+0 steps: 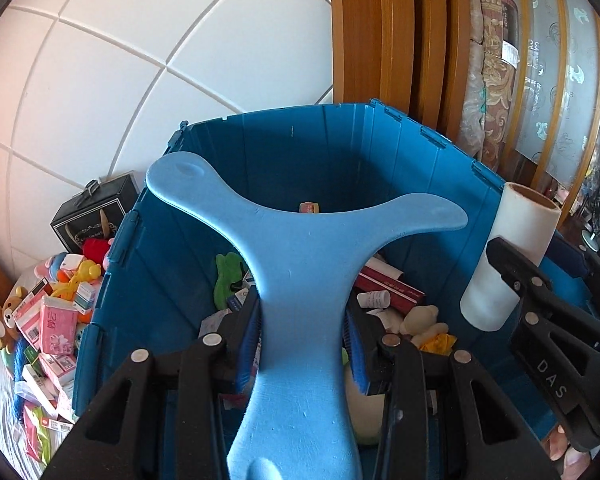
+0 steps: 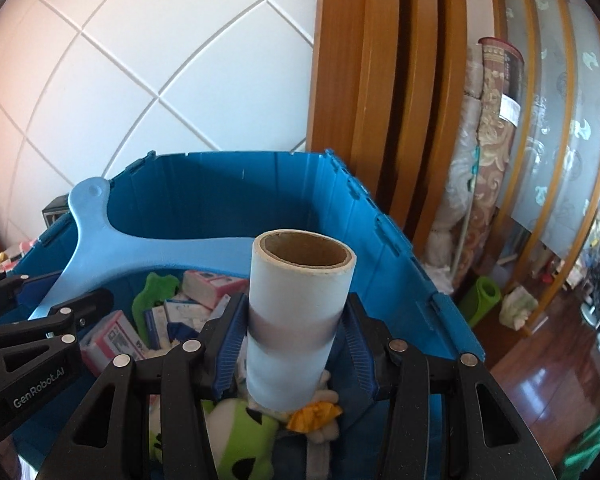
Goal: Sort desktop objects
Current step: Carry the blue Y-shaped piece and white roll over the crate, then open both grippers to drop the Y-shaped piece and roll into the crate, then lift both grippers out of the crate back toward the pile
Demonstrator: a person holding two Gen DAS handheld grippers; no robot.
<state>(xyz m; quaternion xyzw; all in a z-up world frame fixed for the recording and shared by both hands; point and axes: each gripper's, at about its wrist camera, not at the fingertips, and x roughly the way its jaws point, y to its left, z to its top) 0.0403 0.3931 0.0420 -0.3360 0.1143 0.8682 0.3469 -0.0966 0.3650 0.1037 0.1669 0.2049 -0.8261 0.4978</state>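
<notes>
Both hand-held grippers carry their finds over the deep blue plastic crate, ready to drop them in.

The left hand-held gripper pinches the stem of a pale blue, matte foam Y-shaped piece – its two rounded arms fan out above the crate's ribbed walls. The right hand-held gripper clamps a smooth white paper roll on a brown cardboard core, held upright (open end up). Below lie small printed boxes and soft plush toys – more boxes wait on the surface beside the crate.
</notes>
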